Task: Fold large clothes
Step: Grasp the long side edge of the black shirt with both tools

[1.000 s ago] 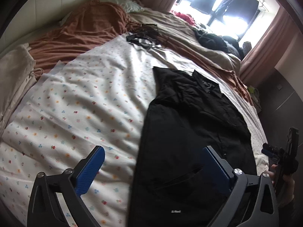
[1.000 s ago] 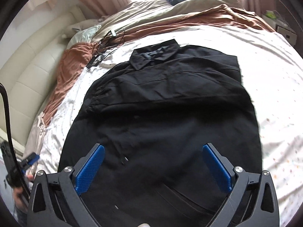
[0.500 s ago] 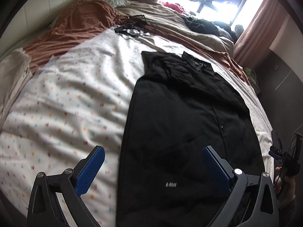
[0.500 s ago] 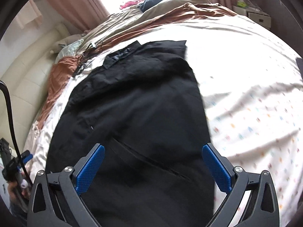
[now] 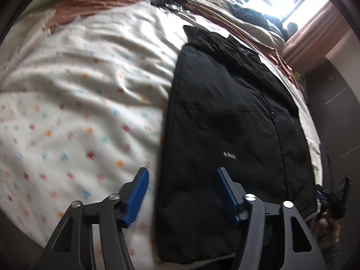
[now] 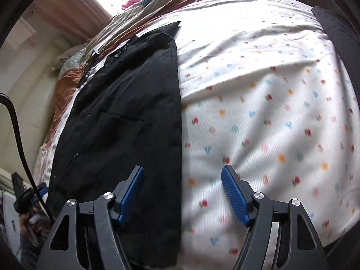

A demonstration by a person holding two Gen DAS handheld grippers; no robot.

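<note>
A large black shirt (image 5: 236, 121) lies flat and lengthwise on the bed, collar toward the window, sides folded in. It also shows in the right wrist view (image 6: 126, 117). My left gripper (image 5: 182, 191) is open and empty, low over the shirt's left edge near the hem, one blue pad over the sheet and one over the fabric. My right gripper (image 6: 182, 189) is open and empty, straddling the shirt's right edge near the hem.
The bed has a white sheet with small coloured flowers (image 5: 78, 112). A rust-brown blanket (image 5: 101, 2) and beige duvet (image 5: 247, 20) lie bunched at the far end with dark clothes and cables. Curtains and a bright window stand beyond. The other handheld gripper shows at each frame's edge.
Both grippers have dropped lower and closer to the shirt's hem. Each has shifted outward to a side edge of the shirt, and their jaws have narrowed somewhat.
</note>
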